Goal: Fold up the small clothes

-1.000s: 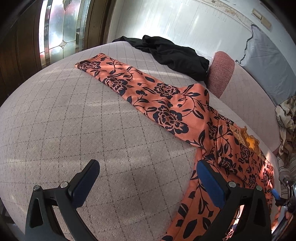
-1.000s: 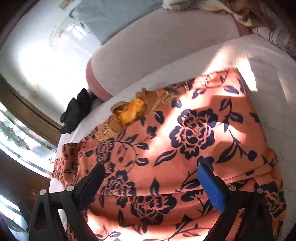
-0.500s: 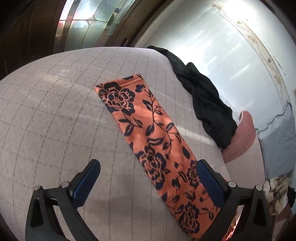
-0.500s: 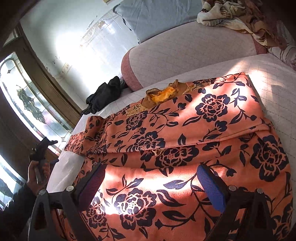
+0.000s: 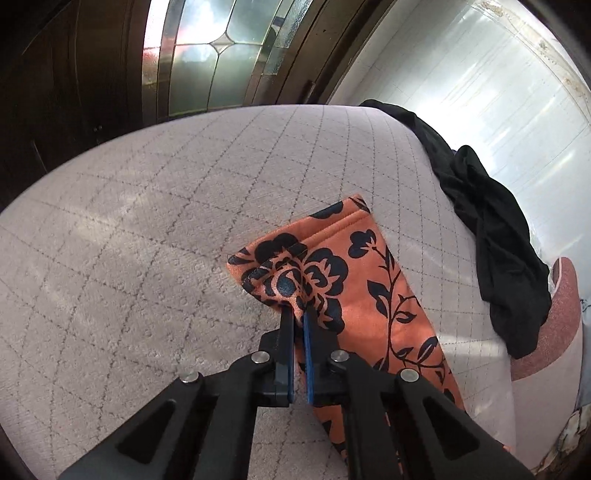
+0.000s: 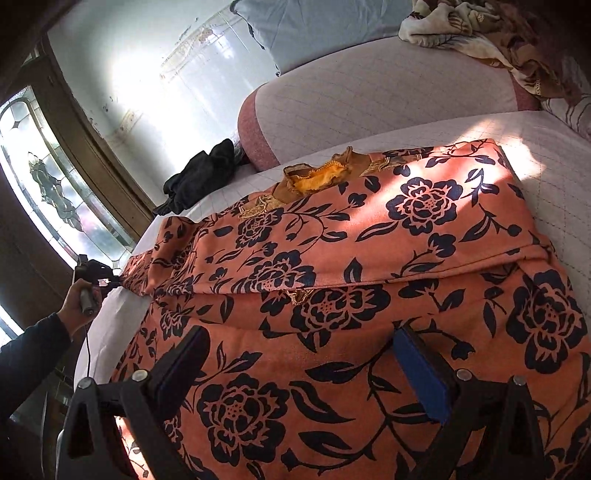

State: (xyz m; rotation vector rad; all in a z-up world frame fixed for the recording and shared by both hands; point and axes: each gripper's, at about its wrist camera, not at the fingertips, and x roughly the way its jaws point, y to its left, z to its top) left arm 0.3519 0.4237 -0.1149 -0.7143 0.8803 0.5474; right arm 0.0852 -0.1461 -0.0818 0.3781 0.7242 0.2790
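On the left, the left hand-held gripper [image 5: 298, 314] is pinching the cuff end of the orange floral garment [image 5: 369, 295], its blue-padded fingers [image 5: 308, 350] pressed nearly together with a bunch of fabric between them — the sleeve is lying stretched along the pale quilted bed [image 5: 147, 240]. In the right wrist view the same gripper [image 6: 110, 282] is showing small at the far left edge, gripped by the person's left hand [image 6: 79, 302], with the sleeve tip meeting it.

Further right, a crumpled black garment [image 5: 491, 221] is lying on the bed's far edge, just beside a pink bolster [image 6: 369, 99].

On the right, the right hand-held gripper [image 6: 299, 369] is hovering with its jaws spread wide over the body of the orange floral garment [image 6: 369, 258], holding nothing. The garment is lying spread on the bed with a fold across its middle, a yellow-orange neckline trim [image 6: 317, 177] showing at its far edge. A patterned blanket [image 6: 480, 33] is lying heaped at the upper right.
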